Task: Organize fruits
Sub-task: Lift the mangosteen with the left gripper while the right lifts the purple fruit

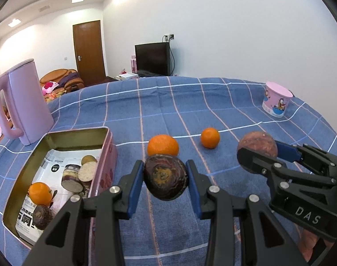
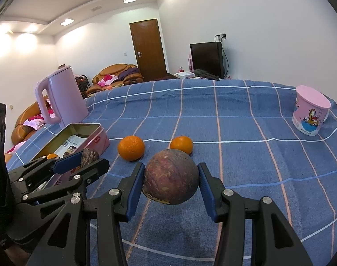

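Oranges: three [image 1: 162, 145] [image 1: 210, 137] [image 1: 39, 193] are being shown.
Passion fruits: three [image 1: 165, 177] [image 1: 257, 145] [image 1: 42, 217].
Tins: one [image 1: 104, 153].
Kettles: one [image 1: 24, 102].
Cups: one [image 1: 276, 102].

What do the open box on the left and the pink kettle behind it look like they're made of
The box looks like thin metal: gold, slightly shiny inner walls with a rolled rim, pink painted outside. The kettle seems to be smooth matte plastic or coated metal in pale pink, with soft, even highlights; its look leaves that open.

Wrist cams fwd, close; shared tabletop [image 1: 190, 102].
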Tool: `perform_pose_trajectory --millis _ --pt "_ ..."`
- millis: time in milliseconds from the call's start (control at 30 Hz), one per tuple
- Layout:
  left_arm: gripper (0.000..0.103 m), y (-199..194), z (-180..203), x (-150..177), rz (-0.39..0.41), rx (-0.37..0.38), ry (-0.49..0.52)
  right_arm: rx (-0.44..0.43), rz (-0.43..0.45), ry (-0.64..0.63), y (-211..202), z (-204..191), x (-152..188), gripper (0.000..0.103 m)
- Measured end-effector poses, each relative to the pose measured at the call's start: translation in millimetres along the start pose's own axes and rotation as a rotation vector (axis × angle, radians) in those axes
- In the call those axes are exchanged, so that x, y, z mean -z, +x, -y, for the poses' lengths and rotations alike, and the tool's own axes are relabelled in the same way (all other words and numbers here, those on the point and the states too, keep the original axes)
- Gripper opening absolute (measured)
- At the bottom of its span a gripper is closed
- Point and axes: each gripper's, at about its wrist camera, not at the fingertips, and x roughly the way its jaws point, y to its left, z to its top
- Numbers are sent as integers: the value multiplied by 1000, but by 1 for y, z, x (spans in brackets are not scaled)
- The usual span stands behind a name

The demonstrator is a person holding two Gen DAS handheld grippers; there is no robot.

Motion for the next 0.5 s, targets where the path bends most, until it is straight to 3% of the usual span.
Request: perform_pose_trajectory --millis 500 --pt "40 -10 0 1 55 -10 -1 0 56 -9 -11 -1 2 50"
